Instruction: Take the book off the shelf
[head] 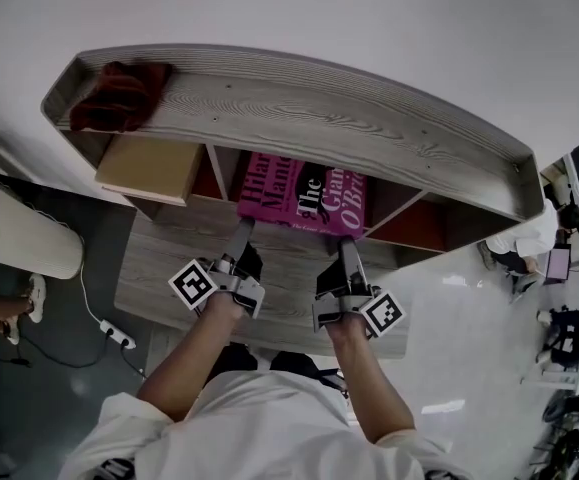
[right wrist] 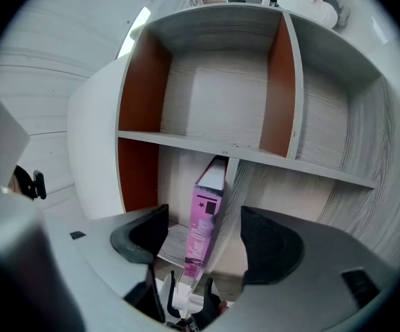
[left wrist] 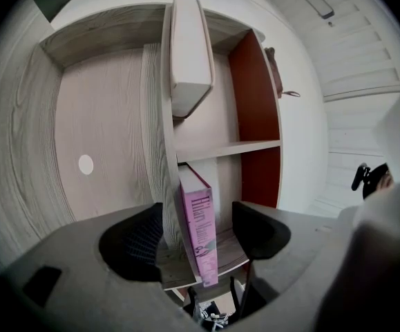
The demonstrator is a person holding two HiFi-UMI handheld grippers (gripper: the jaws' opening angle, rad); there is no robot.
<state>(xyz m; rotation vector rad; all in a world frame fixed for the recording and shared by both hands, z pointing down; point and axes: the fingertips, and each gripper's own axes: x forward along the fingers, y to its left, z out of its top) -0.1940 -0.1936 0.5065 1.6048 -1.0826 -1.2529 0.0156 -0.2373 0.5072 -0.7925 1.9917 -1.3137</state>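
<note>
Grey wood-grain shelf unit (head: pixel 299 118) with orange-red inner panels fills the space ahead of both grippers. A magenta paperback book (head: pixel 302 193) lies flat on a shelf board in the middle compartment, cover up, with its near edge facing the two sets of fingertips. A flat beige box (head: pixel 149 168) sits in the next compartment, beyond and to the left of the left gripper. A crumpled dark red cloth (head: pixel 119 93) rests on the top board, farther off on that same side.

The left gripper (left wrist: pixel 198 235) has its jaws spread wide. The book's edge and the board under it stand in the gap between the black pads, and neither pad presses on them. The right gripper (right wrist: pixel 201 239), just beside the left one, is likewise wide open. The book's spine end lines up between its jaws, untouched. Each gripper is held in a hand, with its marker cube towards the person. A white power strip (head: pixel 119 338) lies on the floor below and left of the left gripper.
</note>
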